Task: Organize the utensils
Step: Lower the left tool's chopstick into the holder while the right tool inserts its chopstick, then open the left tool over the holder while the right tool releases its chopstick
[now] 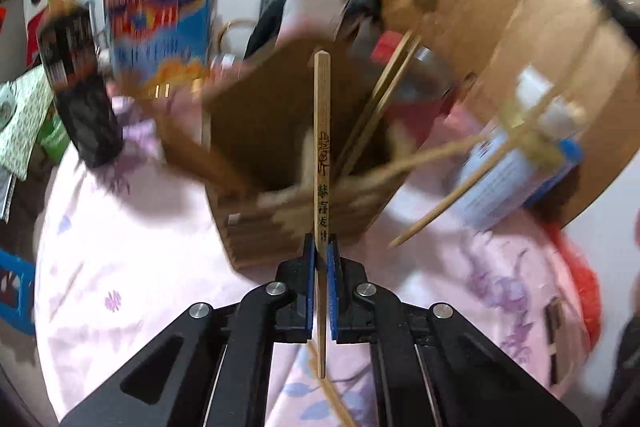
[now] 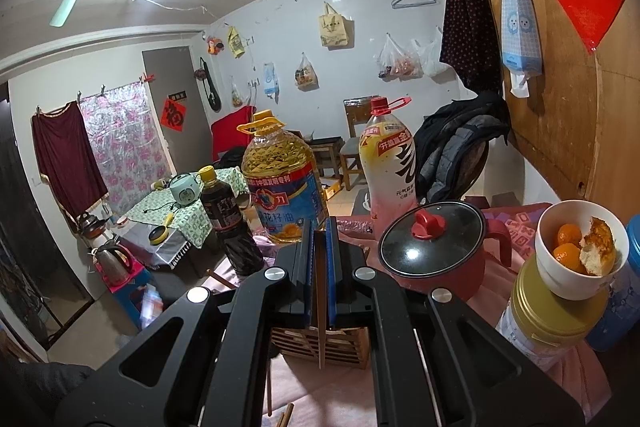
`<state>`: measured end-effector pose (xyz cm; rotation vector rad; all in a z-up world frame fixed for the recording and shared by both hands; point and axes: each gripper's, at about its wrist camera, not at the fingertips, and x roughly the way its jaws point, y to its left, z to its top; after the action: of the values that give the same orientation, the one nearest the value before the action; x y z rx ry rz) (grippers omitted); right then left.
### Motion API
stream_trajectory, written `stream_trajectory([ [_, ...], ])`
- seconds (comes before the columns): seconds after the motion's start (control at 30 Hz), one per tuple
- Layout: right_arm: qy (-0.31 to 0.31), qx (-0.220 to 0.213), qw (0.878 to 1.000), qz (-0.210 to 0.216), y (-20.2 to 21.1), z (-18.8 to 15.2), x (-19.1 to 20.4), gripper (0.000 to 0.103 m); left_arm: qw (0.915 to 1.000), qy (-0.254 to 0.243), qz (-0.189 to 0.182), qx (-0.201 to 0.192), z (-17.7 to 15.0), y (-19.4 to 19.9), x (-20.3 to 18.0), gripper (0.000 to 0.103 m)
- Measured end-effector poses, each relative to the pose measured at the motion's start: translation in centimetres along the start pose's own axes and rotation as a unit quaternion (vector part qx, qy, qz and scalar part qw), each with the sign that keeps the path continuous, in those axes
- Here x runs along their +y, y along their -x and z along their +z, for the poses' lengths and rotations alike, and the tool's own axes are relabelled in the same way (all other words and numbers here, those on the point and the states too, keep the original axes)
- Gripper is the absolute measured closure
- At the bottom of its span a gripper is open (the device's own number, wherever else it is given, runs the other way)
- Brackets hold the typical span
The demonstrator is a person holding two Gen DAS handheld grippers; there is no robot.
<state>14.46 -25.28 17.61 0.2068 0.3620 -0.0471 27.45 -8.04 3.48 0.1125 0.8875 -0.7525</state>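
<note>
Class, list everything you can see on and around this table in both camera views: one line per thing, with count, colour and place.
Chopstick holder: one, wooden, table centre.
Chopsticks: several, bamboo, leaning in the holder.
Oil jug: one, yellow, behind the holder.
Sauce bottle: one, dark, left of the jug.
Drink bottle: one, white-pink, right of the jug.
Pot: one, red, glass lid.
Bowl: one, white, on a gold-lidded tin.
Left gripper: black, shut on a chopstick.
Right gripper: black, shut on another.

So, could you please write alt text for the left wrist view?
The left gripper is shut on a printed wooden chopstick, held over an open wooden utensil box that has other chopsticks leaning inside. Blurred bottles stand behind it on a pink floral cloth.
</note>
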Motion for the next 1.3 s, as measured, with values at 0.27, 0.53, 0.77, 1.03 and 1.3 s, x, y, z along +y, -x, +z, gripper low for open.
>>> stream_trajectory([
  [0.27, -0.010, -0.035, 0.999, -0.003, -0.4, 1.2, -0.5, 0.096, 0.9848, 0.032, 0.038, -0.166, 6.7, 6.8, 0.2, 0.097],
  [0.53, 0.005, -0.046, 0.999, -0.006, -3.0, 1.6, -0.2, 0.096, 0.9735, 0.053, 0.071, -0.211, 10.2, 5.2, 1.4, 0.097],
  [0.77, 0.010, -0.015, 1.000, -0.007, -5.9, -0.1, 0.1, 0.092, 0.9791, 0.088, 0.057, -0.174, 8.3, 2.2, 2.8, 0.073],
  [1.03, 0.008, -0.049, 0.999, -0.013, -1.7, 1.2, 0.1, 0.092, 0.9694, 0.068, 0.090, -0.218, 7.0, 8.3, 2.3, 0.047],
  [1.3, -0.007, -0.024, 0.999, -0.032, 3.6, -2.2, 0.5, 0.083, 0.9725, 0.069, 0.122, -0.186, 2.7, 13.0, 1.6, 0.016],
])
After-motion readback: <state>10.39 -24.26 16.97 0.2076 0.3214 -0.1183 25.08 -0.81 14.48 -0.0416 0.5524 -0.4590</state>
